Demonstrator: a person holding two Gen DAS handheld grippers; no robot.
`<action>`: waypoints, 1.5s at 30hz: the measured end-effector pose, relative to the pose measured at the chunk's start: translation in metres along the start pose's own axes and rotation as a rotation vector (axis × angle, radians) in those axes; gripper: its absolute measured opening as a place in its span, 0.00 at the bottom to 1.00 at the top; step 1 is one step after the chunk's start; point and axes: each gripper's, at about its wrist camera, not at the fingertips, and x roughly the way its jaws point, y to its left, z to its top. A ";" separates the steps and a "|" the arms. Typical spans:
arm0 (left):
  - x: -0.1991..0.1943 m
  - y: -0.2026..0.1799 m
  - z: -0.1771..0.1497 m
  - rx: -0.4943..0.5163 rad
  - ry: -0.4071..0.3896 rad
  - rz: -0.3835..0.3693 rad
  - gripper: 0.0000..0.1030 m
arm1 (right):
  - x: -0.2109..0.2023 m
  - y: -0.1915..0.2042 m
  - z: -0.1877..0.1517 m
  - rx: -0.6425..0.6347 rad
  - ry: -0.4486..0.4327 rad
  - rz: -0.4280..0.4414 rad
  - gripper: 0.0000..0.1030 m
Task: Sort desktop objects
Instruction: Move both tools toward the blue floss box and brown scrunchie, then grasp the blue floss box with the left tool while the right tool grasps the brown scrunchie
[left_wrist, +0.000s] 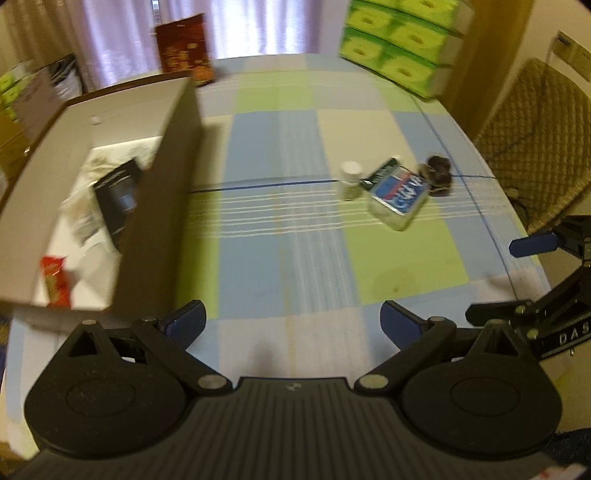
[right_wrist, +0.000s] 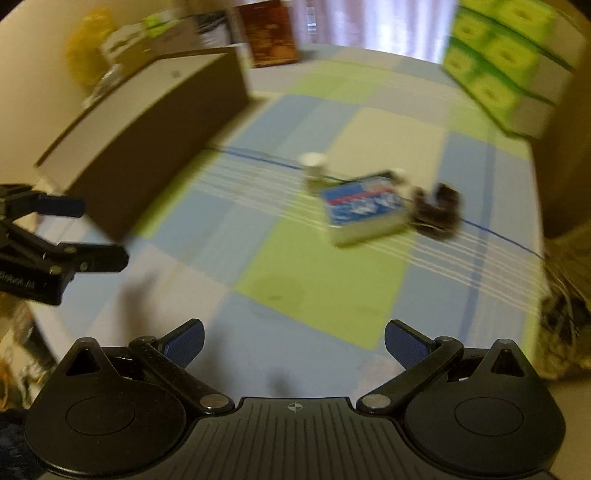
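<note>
Where the checked blue, green and cream cloth covers the tabletop (left_wrist: 280, 206), curtains hang behind, w/ green tissue packs (left_wrist: 399, 40) stacked far right, a dark red carton (left_wrist: 184, 48) at the back and a woven chair (left_wrist: 535, 140) beside. Cardboard box (left_wrist: 162, 206) stands open at left, holding a red packet (left_wrist: 55, 280), a black booklet (left_wrist: 118, 195) and papers. 3 loose items sit mid-right, close together: 1 small white bottle (left_wrist: 350, 180), 1 blue-topped tissue pack (left_wrist: 399, 194) lying flat, 1 dark brown lump (left_wrist: 437, 173), blurred. Left gripper (left_wrist: 291, 321) and right gripper (right_wrist: 293, 341) both spread wide, holding nothing, well short of the items
</note>
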 end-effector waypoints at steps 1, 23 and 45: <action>0.005 -0.005 0.002 0.015 -0.002 -0.010 0.96 | -0.001 -0.007 -0.001 0.025 -0.006 -0.011 0.98; 0.123 -0.067 0.061 0.295 -0.137 -0.223 0.90 | 0.039 -0.095 0.006 0.223 -0.123 -0.168 0.98; 0.175 -0.093 0.080 0.406 -0.057 -0.269 0.54 | 0.044 -0.122 -0.002 0.277 -0.101 -0.158 0.77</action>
